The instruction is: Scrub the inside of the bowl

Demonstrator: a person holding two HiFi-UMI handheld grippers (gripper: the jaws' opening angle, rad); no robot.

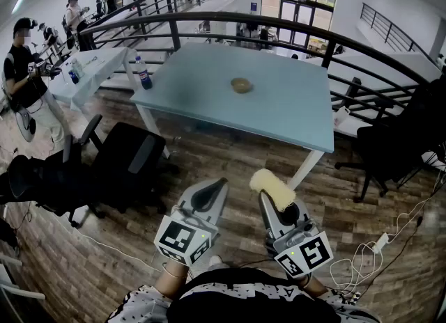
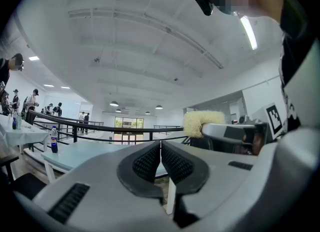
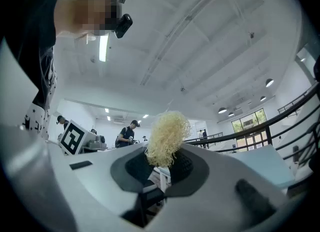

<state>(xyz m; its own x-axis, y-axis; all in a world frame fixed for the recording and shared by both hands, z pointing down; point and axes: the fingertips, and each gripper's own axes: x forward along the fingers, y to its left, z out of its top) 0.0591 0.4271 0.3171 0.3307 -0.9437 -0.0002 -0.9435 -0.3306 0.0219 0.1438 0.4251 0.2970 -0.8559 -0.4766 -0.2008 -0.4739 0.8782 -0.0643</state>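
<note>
A small tan bowl (image 1: pixel 242 85) sits near the middle of the light blue table (image 1: pixel 209 99), far ahead of both grippers. My right gripper (image 1: pixel 270 193) is shut on a pale yellow fibrous scrubber (image 1: pixel 273 188), which sticks up between the pads (image 3: pixel 166 146). My left gripper (image 1: pixel 214 191) is shut with nothing in it; its pads (image 2: pixel 150 162) meet in the left gripper view. That view also shows the scrubber (image 2: pixel 197 122) off to the right. Both grippers are held close to my body, above the wooden floor.
A black office chair (image 1: pixel 129 165) stands left of the table's front leg. Another dark chair (image 1: pixel 390 151) is at the right. A soda bottle (image 1: pixel 143 74) stands on the table's left edge. A black railing (image 1: pixel 279 22) curves behind. People stand at far left. Cables (image 1: pixel 369 252) lie on the floor.
</note>
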